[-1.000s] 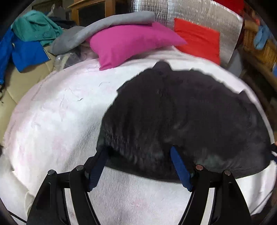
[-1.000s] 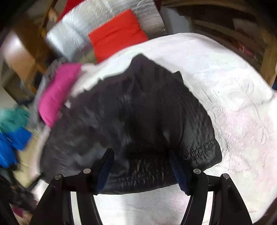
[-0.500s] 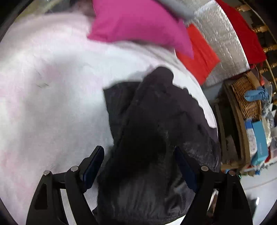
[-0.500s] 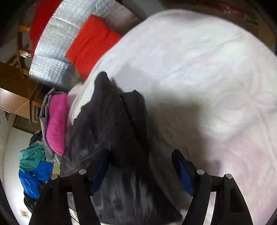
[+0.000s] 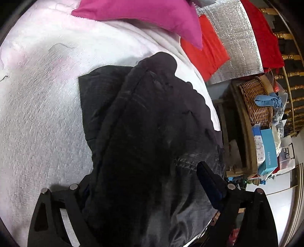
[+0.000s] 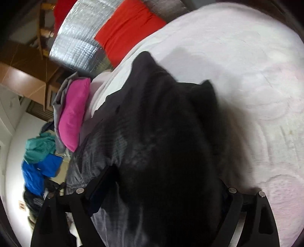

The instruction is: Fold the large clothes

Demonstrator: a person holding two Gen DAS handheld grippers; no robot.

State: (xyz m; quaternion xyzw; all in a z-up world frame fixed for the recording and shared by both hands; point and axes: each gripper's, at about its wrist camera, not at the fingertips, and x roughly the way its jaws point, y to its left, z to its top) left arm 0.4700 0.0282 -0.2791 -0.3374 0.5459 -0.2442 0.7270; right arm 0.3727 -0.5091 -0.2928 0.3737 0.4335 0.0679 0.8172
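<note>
A black garment [image 5: 148, 117] lies bunched in a long strip on the white blanket [image 5: 41, 106] of a bed. My left gripper [image 5: 146, 176] hangs low over its near end with jaws opening. Black cloth fills the gap and covers the left finger, while the blue pad of the right finger [image 5: 207, 182] shows bare beside the cloth. In the right wrist view the same garment [image 6: 161, 123] runs away from my right gripper [image 6: 163, 180], whose jaws are also opening. Cloth lies between the fingers and hides the right pad. I see no pad pressing on it.
A pink pillow [image 5: 144, 11], a red pillow [image 5: 207, 51] and a silver foil mat [image 5: 235, 38] lie at the bed's far end. Beside the bed stand a wicker basket [image 5: 256, 100] and boxes [image 5: 267, 152]. Teal and blue clothes [image 6: 39, 152] are piled off the other side.
The garment went from spread wide to a narrower folded strip. Both grippers swung round, came down closer to the cloth, and their jaws widened.
</note>
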